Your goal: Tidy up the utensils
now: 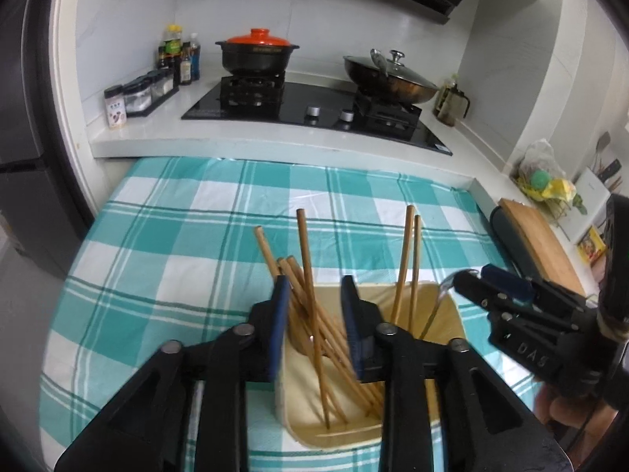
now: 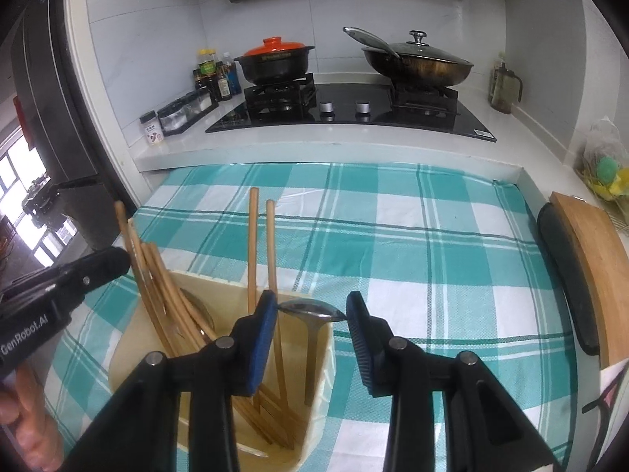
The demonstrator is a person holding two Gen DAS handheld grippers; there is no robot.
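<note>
A cream utensil holder point(image 1: 444, 314) stands on the checked tablecloth; it also shows in the right wrist view point(image 2: 129, 350). Several wooden chopsticks point(image 1: 310, 299) stand in it, also seen from the right wrist point(image 2: 251, 244). A metal spoon point(image 2: 312, 310) stands in the holder's right compartment, bowl up, between the fingers of my right gripper point(image 2: 312, 316), which is open just above it. From the left wrist the right gripper point(image 1: 471, 279) hovers over the spoon point(image 1: 444, 295). My left gripper point(image 1: 314, 314) is open above the chopsticks, empty.
The teal checked tablecloth point(image 1: 177, 236) covers the table. Behind is a counter with a black hob point(image 2: 354, 114), a black pot with an orange lid point(image 2: 275, 61) and a lidded wok point(image 2: 416, 63). A wooden cutting board point(image 2: 589, 267) lies at the right edge.
</note>
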